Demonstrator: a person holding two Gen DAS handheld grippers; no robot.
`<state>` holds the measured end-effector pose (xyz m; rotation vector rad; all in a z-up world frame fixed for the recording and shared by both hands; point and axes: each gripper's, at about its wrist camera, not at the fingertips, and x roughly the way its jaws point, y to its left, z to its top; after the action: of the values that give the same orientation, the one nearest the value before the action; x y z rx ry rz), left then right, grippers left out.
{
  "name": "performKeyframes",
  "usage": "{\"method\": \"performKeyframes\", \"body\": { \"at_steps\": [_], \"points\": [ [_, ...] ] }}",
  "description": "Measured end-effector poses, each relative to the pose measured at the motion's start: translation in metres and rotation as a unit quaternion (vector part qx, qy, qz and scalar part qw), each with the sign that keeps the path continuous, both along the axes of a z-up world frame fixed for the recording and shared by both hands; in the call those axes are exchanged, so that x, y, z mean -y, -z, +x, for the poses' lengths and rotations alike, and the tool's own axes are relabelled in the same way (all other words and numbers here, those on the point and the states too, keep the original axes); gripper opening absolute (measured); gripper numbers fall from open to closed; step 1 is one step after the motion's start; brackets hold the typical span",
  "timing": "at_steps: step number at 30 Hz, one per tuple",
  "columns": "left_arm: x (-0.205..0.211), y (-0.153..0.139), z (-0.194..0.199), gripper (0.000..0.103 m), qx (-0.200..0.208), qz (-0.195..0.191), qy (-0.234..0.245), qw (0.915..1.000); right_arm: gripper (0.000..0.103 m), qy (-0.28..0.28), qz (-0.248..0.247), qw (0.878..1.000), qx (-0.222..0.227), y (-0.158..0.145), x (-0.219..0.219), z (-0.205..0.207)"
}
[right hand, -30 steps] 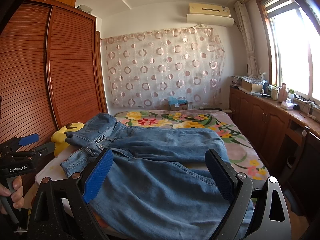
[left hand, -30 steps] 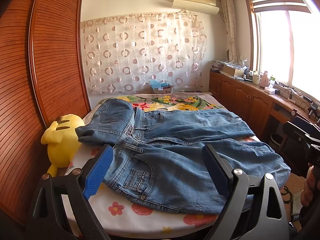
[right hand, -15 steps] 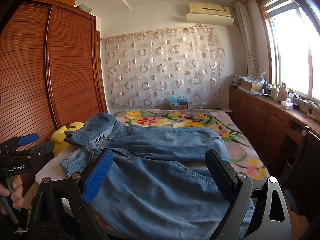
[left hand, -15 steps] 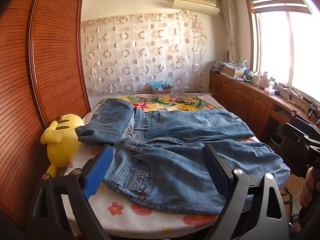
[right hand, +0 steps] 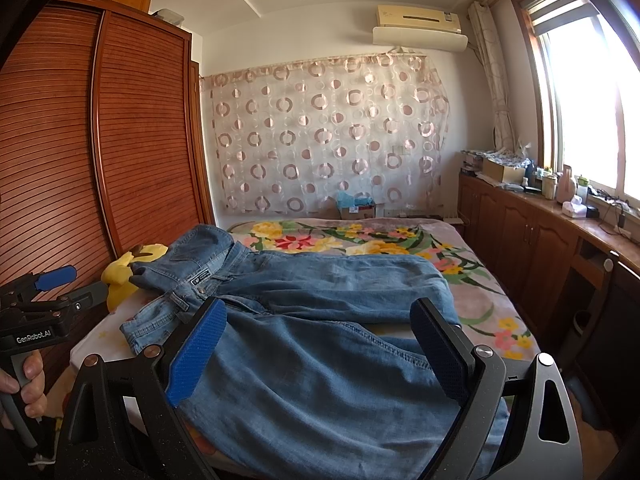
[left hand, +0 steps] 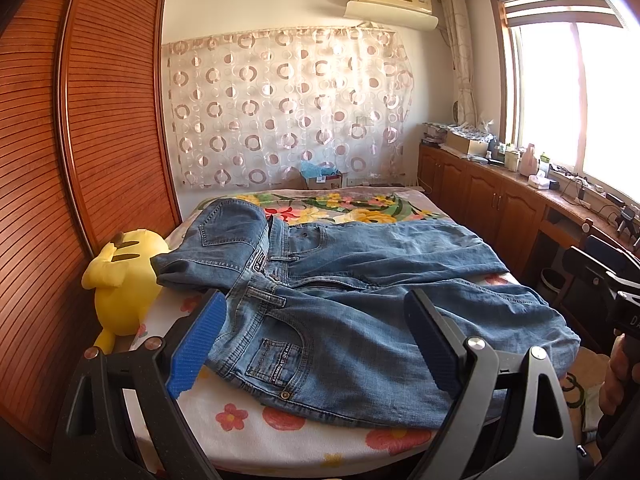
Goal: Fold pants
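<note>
Blue jeans point(left hand: 360, 296) lie spread across the flowered bed point(left hand: 256, 428), waistband toward the left and both legs running right. One leg lies farther back, the other nearer the front edge. The same jeans point(right hand: 320, 360) fill the lower half of the right wrist view. My left gripper point(left hand: 316, 340) hovers open above the near hip pocket, nothing between its blue pads. My right gripper point(right hand: 320, 352) is open too, held over the near leg. Neither touches the cloth. At the left edge of the right wrist view a hand holds the left gripper's handle point(right hand: 36, 320).
A yellow plush toy point(left hand: 120, 280) sits at the bed's left edge against the brown slatted wardrobe point(left hand: 80, 160). Wooden cabinets point(left hand: 500, 208) with clutter run under the window on the right. A cardboard box point(left hand: 322, 176) stands behind the bed by the curtain.
</note>
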<state>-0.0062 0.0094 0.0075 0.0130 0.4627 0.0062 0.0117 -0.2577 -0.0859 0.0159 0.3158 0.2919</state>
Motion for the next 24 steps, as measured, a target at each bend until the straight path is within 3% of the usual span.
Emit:
{"method": "performKeyframes", "body": {
  "at_steps": [24],
  "points": [
    [0.0045,-0.0005,-0.0016,0.091,0.0,0.0,0.0,1.0,0.094,-0.001,0.0,1.0,0.001,0.0003,-0.0003,0.0001]
  ]
}}
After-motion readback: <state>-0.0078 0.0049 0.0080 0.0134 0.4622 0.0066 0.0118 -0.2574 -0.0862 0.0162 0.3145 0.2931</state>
